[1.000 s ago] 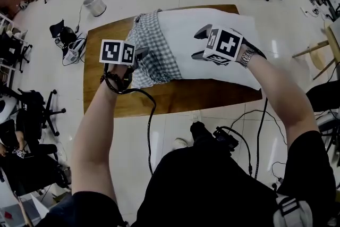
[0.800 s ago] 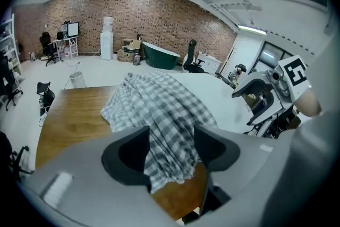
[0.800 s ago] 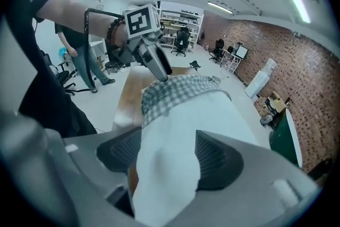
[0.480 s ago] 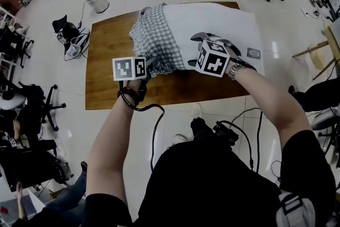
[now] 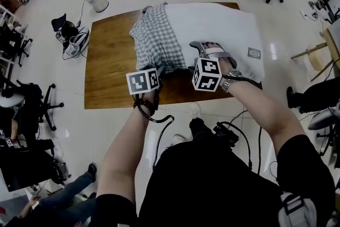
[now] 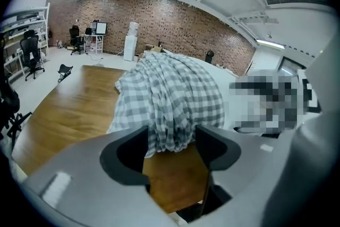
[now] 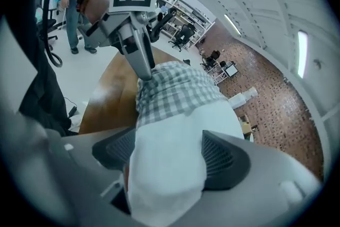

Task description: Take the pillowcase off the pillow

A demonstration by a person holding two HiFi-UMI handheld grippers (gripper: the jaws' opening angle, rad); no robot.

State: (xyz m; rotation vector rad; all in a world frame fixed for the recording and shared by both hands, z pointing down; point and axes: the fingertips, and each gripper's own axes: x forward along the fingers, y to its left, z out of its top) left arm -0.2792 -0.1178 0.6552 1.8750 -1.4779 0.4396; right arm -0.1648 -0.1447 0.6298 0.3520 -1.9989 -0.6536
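The white pillow (image 5: 218, 26) lies on the counter's (image 5: 109, 61) 1 o'clock part, with the checked pillowcase (image 5: 154, 40) bunched over its 9 o'clock end. The left tongs (image 5: 161, 68), just opened wide, have the pillowcase's near hem between them. The right tongs (image 5: 195, 57), also just opened wide, straddle the pillow's 6 o'clock edge.

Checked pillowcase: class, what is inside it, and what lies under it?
The white pillow runs at one end into the checked pillowcase, which lies bunched on the wooden table. How far the pillow reaches inside is covered by cloth.
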